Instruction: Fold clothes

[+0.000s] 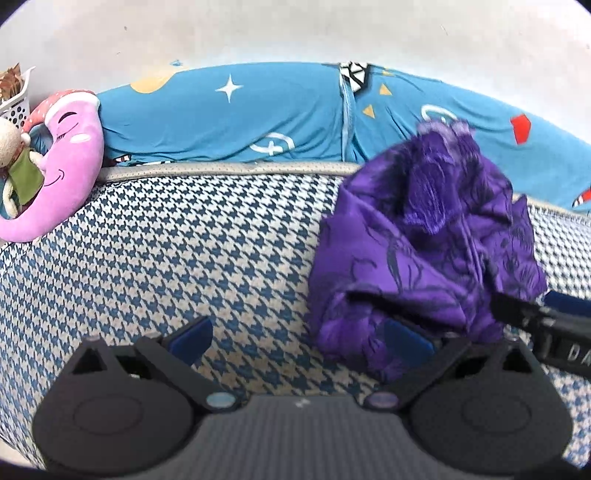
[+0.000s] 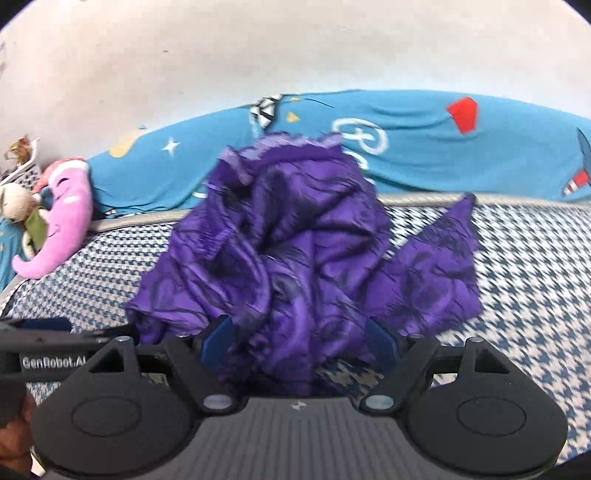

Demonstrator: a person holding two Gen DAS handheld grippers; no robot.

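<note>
Behind the bed, a plain white wall [image 1: 295,33] was seen, with a blue patterned quilt [image 1: 229,122] bunched along the far edge of a mattress covered in blue-and-white houndstooth fabric [image 1: 166,258]. A pink crescent-moon plush toy [image 1: 70,162] was propped at the left end, beside a small stuffed doll in green [image 1: 20,173] and a white perforated basket [image 1: 16,103]. A crumpled, glossy purple garment with a dark printed pattern [image 2: 288,251] was heaped on the mattress, one corner spread flat to the right. The left claw [image 1: 299,341] was held wide open, its right blue pad touching the garment's lower edge. The right claw [image 2: 299,341] was likewise spread open, with a fold of the purple cloth lying between its blue pads, not pinched.
</note>
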